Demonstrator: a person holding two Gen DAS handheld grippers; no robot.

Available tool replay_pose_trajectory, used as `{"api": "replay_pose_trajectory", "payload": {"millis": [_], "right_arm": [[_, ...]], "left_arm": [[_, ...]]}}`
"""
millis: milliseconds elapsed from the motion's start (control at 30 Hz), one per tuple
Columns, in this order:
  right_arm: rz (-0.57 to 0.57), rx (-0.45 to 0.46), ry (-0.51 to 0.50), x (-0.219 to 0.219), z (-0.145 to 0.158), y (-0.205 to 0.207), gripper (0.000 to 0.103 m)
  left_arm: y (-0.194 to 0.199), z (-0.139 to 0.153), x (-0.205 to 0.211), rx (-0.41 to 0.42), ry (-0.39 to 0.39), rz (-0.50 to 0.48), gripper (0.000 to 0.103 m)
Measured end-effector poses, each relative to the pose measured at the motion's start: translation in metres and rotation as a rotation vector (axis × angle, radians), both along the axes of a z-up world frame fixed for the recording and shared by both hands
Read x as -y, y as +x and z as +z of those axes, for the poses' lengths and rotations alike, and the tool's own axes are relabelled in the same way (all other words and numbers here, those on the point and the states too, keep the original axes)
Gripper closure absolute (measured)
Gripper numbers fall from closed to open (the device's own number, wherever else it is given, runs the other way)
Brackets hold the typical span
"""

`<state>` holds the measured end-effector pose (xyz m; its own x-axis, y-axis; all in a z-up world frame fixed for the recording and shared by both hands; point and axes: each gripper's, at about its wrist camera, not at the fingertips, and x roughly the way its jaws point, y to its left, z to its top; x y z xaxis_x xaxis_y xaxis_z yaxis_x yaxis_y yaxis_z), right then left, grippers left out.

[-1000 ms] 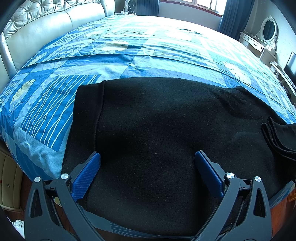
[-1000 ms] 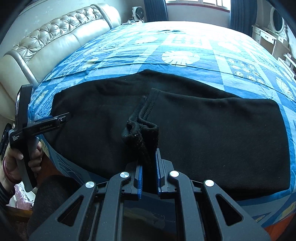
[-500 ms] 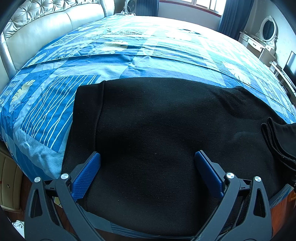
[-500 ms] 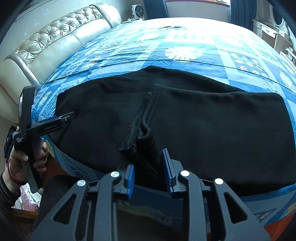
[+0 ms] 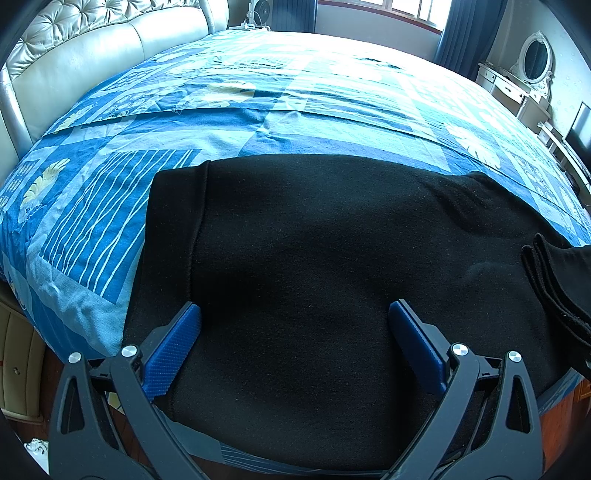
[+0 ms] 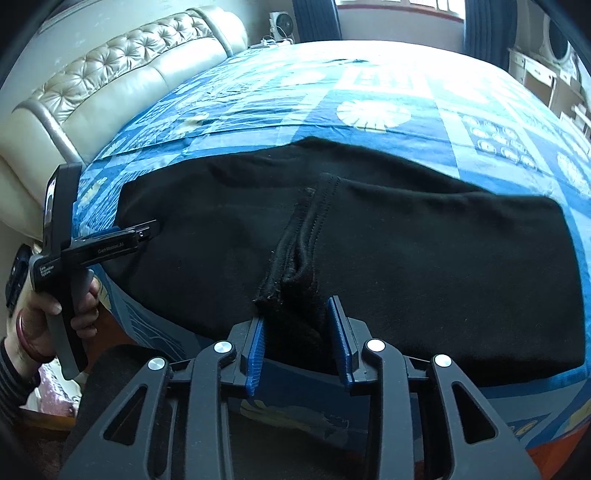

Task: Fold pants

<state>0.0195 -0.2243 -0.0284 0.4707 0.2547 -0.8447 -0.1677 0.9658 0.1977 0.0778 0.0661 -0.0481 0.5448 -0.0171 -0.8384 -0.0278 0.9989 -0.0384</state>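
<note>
Your right gripper (image 6: 297,325) has just been opening its jaws, which a second ago were pinched on the bunched hem (image 6: 291,295) of the folded-over leg; now the blue pads stand apart on either side of that hem, the cloth between them but no longer squeezed, though whether the left pad brushes it you cannot tell; the hem has slumped lower onto the layer beneath; your left gripper (image 5: 293,325) has not shifted at all, its jaws spread wide over the black fabric and gripping nothing.

You have the pants (image 6: 424,266) lying flat along the near edge of the bed (image 6: 369,92), on the blue patterned bedspread (image 5: 92,229); one half is folded across the other, its stitched edge running up the middle of the right wrist view; in the left wrist view the waistband (image 5: 170,236) lies at the left end and the folded layers show at the far right edge; your left hand (image 6: 48,314) holds its gripper's handle beside the bed; a tufted cream headboard (image 6: 122,81) stands along the left, and a small fan (image 6: 280,26) near the window.
</note>
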Motion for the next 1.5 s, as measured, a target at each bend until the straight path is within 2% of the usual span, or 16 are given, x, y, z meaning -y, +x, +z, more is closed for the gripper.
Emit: {"api": "replay_pose_trajectory", "payload": {"millis": [300,400,500,600,733,767,833,933,1000,1100,1167,1233,1333,1400,1433,1500], "right_arm": [[-0.041,0.035,0.036,0.008,0.011,0.000,0.069],[-0.026,0.013,0.100,0.009,0.010,0.000,0.069],[0.020,-0.020,0.109,-0.003,0.003,-0.001,0.068],[0.040,-0.051,0.106,-0.009,-0.006,-0.001,0.063],[0.067,-0.108,0.156,-0.011,-0.021,-0.001,0.046],[0.066,-0.100,0.171,-0.010,-0.019,-0.003,0.046],[0.087,-0.124,0.278,-0.002,-0.010,-0.002,0.045],[0.042,-0.077,0.484,0.041,0.020,0.001,0.045],[-0.023,-0.013,0.553,0.088,0.039,0.004,0.045],[-0.189,0.054,0.517,0.162,0.045,0.011,0.045],[-0.372,0.054,0.475,0.221,0.031,0.017,0.045],[-0.498,-0.017,0.503,0.267,0.001,0.028,0.047],[-0.549,-0.098,0.568,0.291,-0.036,0.042,0.051],[-0.555,-0.143,0.618,0.295,-0.056,0.051,0.062],[-0.554,-0.166,0.628,0.294,-0.067,0.056,0.073],[-0.551,-0.191,0.602,0.290,-0.076,0.060,0.077]], "left_arm": [[0.000,0.000,0.000,0.000,0.000,0.000,0.002],[0.000,0.000,0.000,0.000,0.000,0.000,0.002],[0.000,0.000,0.000,0.000,0.000,0.000,0.002],[0.000,0.000,0.000,0.000,0.000,0.000,0.002],[-0.001,0.000,0.000,0.002,0.002,0.000,0.002],[0.000,0.001,0.001,0.003,0.004,0.000,0.002],[0.001,0.002,0.001,0.002,0.000,-0.001,0.002],[0.001,0.003,0.002,0.002,-0.003,-0.004,0.002],[0.002,0.003,0.002,0.003,-0.003,-0.004,0.002],[0.002,0.003,0.001,0.000,-0.004,-0.004,0.002],[0.001,0.003,0.001,0.001,-0.003,-0.004,0.002],[0.002,0.003,0.001,0.002,-0.001,-0.004,0.002],[0.001,0.003,0.002,0.003,-0.001,-0.004,0.002],[0.002,0.004,0.002,0.005,0.000,-0.005,0.002],[0.002,0.003,0.001,0.006,0.000,-0.004,0.002],[0.003,0.003,0.002,0.008,0.002,-0.003,0.002]]}}
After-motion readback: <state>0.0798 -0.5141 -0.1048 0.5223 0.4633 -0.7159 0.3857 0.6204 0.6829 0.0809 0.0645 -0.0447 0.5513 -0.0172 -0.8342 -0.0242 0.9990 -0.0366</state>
